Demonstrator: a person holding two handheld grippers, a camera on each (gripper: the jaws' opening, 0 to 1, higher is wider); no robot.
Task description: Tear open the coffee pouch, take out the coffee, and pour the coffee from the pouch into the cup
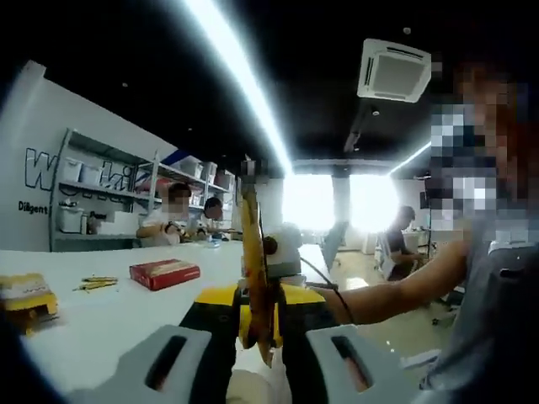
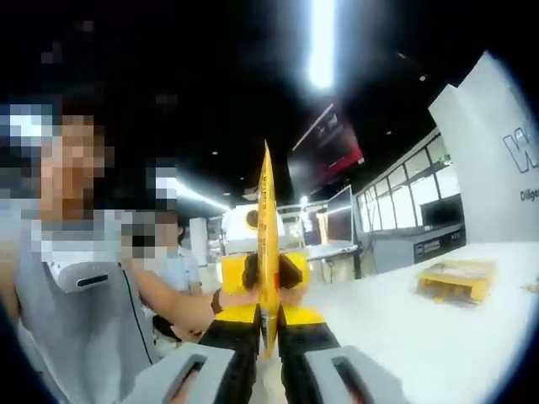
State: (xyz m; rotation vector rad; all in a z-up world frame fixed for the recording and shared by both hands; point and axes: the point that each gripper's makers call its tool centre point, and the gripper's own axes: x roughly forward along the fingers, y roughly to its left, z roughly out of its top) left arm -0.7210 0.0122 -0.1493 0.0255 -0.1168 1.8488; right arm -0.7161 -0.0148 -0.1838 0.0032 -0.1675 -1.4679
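Observation:
A yellow coffee pouch (image 1: 251, 244) stands upright and edge-on between the two grippers, held in the air above the white table (image 1: 118, 320). My left gripper (image 1: 259, 318) is shut on its lower part. The right gripper (image 1: 282, 257) faces it from behind the pouch, with a person's forearm (image 1: 396, 295) reaching to it. In the right gripper view the same pouch (image 2: 268, 227) rises as a thin yellow blade, and my right gripper (image 2: 268, 326) is shut on it. The left gripper (image 2: 265, 273) clamps the pouch just beyond.
A red box (image 1: 164, 272), a few yellow sticks (image 1: 97, 284) and a yellow box (image 1: 25, 296) lie on the table; the yellow box (image 2: 455, 279) also lies right of the pouch. A person in a grey shirt (image 2: 80, 295) stands close. Others sit by shelves (image 1: 93, 194).

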